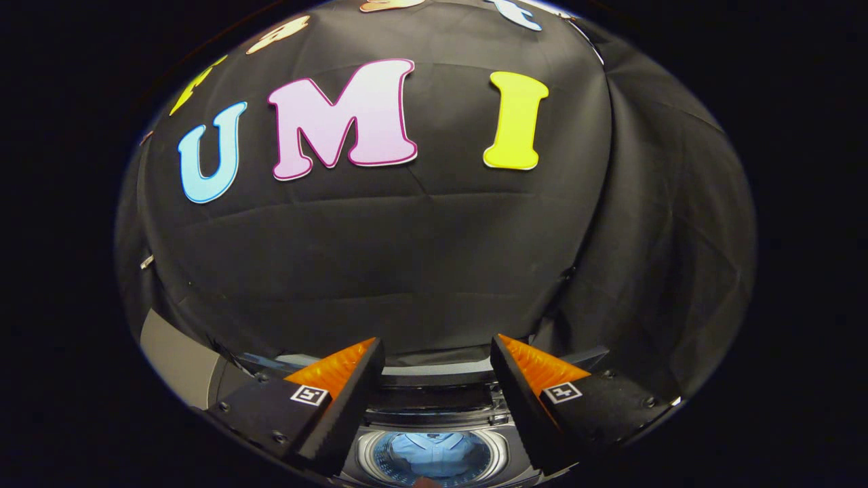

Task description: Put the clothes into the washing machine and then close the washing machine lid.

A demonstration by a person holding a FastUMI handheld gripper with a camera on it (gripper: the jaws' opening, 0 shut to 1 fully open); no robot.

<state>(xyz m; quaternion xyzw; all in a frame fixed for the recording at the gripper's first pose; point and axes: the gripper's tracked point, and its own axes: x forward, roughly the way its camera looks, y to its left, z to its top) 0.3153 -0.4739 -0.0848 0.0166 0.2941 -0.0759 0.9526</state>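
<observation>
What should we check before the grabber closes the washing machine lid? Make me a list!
1. Clothes inside: ok. A light blue garment lies in the drum of the washing machine, below and between the fingers.
2. Gripper free: ok. Its fingers are spread apart with nothing between them.
3. Cloth hanging over the drum's rim: ok on the part that shows; the near edge is hidden.
4. Lid up and reachable: cannot tell. A pale edge runs behind the opening, but whether that is the lid is unclear.
5. Fingers touching the machine: cannot tell.
</observation>
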